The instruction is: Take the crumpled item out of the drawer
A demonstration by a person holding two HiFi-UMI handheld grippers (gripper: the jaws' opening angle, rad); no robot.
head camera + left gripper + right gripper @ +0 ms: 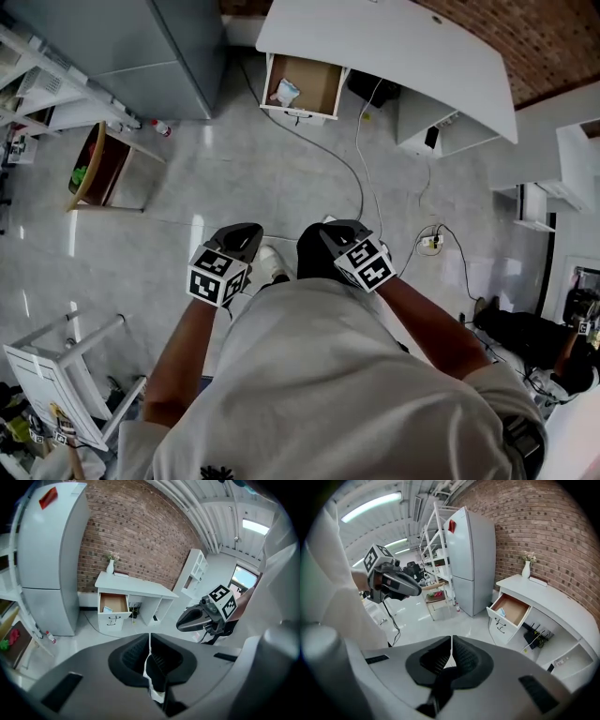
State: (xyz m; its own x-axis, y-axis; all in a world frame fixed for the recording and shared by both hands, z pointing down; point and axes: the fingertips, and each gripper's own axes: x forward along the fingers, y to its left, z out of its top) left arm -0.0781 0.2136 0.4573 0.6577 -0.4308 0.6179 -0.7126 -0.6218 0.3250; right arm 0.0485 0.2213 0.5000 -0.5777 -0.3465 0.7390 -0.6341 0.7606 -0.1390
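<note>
A white desk [394, 42] stands far ahead with its drawer [323, 89] pulled open. Inside the drawer lies the crumpled pale blue-white item [286, 92], which is also seen small in the drawer [114, 603] in the left gripper view and as the crumpled item [501, 612] in the right gripper view. Both grippers are held close to the person's body, well short of the desk. My left gripper [249, 232] and my right gripper [328, 229] are each shut with nothing held. The left gripper view shows its jaws [150, 641] pressed together, and so does the right gripper view [451, 641].
A grey fridge [141, 47] stands left of the desk, with a small bottle [159, 127] at its foot. A wooden side table [98, 167] is at the left. A cable [359, 183] runs across the tiled floor to a power strip [431, 241]. A white rack [56, 370] lies at the lower left.
</note>
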